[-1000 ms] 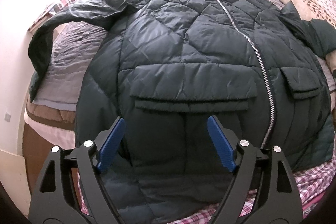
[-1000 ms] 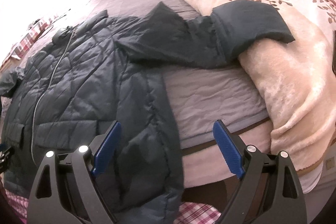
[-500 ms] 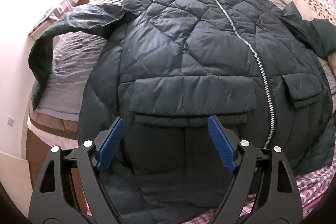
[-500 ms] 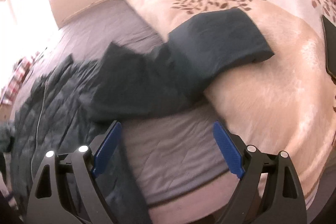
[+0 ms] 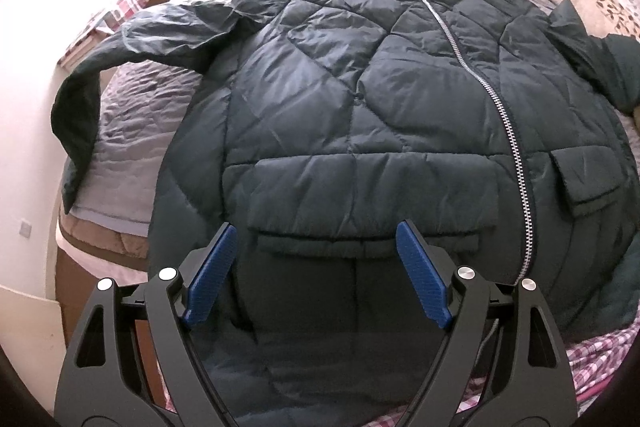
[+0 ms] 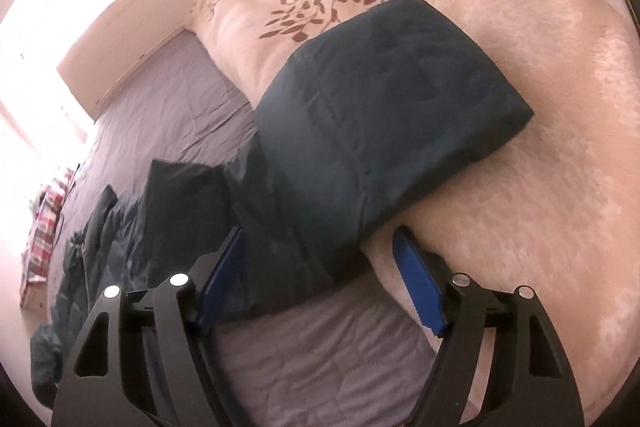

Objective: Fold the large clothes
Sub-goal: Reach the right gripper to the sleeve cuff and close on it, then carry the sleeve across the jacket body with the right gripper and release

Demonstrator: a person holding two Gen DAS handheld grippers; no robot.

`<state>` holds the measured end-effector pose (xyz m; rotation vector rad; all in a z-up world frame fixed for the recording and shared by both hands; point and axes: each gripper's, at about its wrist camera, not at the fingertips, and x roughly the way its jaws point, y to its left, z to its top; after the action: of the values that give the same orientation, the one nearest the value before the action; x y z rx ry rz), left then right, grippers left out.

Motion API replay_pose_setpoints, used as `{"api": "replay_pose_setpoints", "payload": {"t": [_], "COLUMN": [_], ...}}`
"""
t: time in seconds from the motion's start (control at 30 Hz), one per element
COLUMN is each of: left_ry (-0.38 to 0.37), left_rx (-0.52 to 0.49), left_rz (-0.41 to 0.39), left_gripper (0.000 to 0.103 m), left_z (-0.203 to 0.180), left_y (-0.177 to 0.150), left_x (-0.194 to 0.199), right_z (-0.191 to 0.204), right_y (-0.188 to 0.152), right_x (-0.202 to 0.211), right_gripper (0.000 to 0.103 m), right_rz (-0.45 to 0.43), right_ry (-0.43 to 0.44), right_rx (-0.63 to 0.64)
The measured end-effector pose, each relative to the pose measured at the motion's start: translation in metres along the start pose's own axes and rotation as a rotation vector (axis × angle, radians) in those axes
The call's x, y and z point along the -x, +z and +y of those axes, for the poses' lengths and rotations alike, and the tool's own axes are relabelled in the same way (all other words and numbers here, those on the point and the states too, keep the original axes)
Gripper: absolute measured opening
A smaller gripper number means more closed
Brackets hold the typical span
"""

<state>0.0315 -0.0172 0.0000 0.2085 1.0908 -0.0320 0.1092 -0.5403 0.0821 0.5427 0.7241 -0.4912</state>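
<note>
A: Where's the jacket (image 5: 360,131) rn?

B: Flat on the bed (image 5: 132,131), front up, zipped. Collar at the far end, hem twd you, partly over the near edge. Left sleeve (image 5: 120,55) trails off the bed's side and hangs. Right sleeve (image 6: 372,131) runs out and its cuff end lies up on the beige blanket (image 6: 500,211).

A: Your grippers?

B: Left gripper (image 5: 316,275) hovers over the lower front, jaws wide apart, holding nothing. Right gripper (image 6: 320,267) sits low at the right sleeve, jaws spread w/ sleeve fabric showing between them. Can't tell if the pads touch cloth yet; not clamped.

A: How will it handle?

B: Judging by looks: quilted, puffy, prob light for its bulk. Shell looks smooth and shiny, so likely slippery; a shallow pinch may slide off. Padding will spring back, folds won't stay crisp.

A: Where do you grab?

B: Take the sleeve near the cuff, at a seam or edge, w/ a deep bite thru both layers. Avoid the mid-panel puff. For the body, hem corners or the side seam look best. Watch the zipper (image 5: 492,99); it's the one stiff line, fold beside it.
</note>
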Motion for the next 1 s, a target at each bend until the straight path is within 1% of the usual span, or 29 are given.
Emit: {"api": "replay_pose_setpoints", "payload": {"t": [0.07,0.13,0.2,0.23,0.37,0.47,0.57,0.6,0.67,0.7,0.73,0.77,0.8,0.83,0.9,0.93,0.97,1.0], "left_ry": [-0.001,-0.003,-0.009,-0.012,-0.039,-0.062,-0.083,-0.088,-0.103,-0.107,-0.111,-0.115,-0.116,-0.117,-0.116,-0.114,-0.113,-0.111], "left_rx": [-0.002,-0.005,-0.005,-0.004,0.013,0.035,0.061,0.069,0.096,0.109,0.126,0.144,0.157,0.176,0.21,0.229,0.247,0.258], "left_rz": [-0.003,-0.008,-0.019,-0.023,-0.04,-0.056,-0.081,-0.089,-0.108,-0.113,-0.119,-0.126,-0.129,-0.133,-0.138,-0.14,-0.141,-0.141], "left_gripper": [0.081,0.081,0.081,0.081,0.081,0.081,0.081,0.081,0.081,0.081,0.081,0.081,0.081,0.081,0.081,0.081,0.081,0.081], "left_z": [-0.001,-0.002,-0.002,-0.002,0.003,0.008,0.016,0.018,0.028,0.032,0.038,0.045,0.051,0.058,0.071,0.078,0.085,0.09], "left_y": [0.002,0.003,0.004,0.004,0.004,0.003,0.002,0.001,0.0,-0.001,-0.002,-0.003,-0.004,-0.006,-0.009,-0.011,-0.013,-0.015], "left_x": [0.0,0.0,0.002,0.003,0.005,0.007,0.01,0.011,0.014,0.015,0.015,0.016,0.015,0.015,0.015,0.014,0.013,0.012], "right_z": [-0.002,-0.007,-0.013,-0.013,0.011,0.046,0.098,0.122,0.163,0.19,0.217,0.235,0.26,0.278,0.321,0.345,0.357,0.374], "right_y": [0.004,0.009,0.011,0.012,0.017,0.022,0.022,0.02,0.012,0.004,-0.004,-0.011,-0.023,-0.031,-0.059,-0.078,-0.09,-0.108], "right_x": [-0.005,-0.007,-0.004,0.001,0.027,0.056,0.087,0.097,0.114,0.123,0.13,0.134,0.138,0.138,0.134,0.125,0.118,0.105], "right_gripper": [0.052,0.026,0.012,0.01,0.007,0.007,0.007,0.007,0.007,0.007,0.007,0.007,0.007,0.007,0.007,0.007,0.007,0.007], "right_rz": [-0.013,-0.023,-0.032,-0.041,-0.099,-0.159,-0.209,-0.223,-0.241,-0.245,-0.242,-0.235,-0.219,-0.204,-0.145,-0.099,-0.066,-0.012], "right_ry": [-0.002,-0.002,0.031,0.04,0.042,0.088,0.151,0.182,0.243,0.285,0.33,0.363,0.407,0.436,0.505,0.526,0.539,0.549], "right_rx": [-0.019,-0.066,-0.112,-0.116,-0.014,0.087,0.217,0.273,0.367,0.423,0.477,0.512,0.557,0.585,0.65,0.684,0.7,0.72]}}
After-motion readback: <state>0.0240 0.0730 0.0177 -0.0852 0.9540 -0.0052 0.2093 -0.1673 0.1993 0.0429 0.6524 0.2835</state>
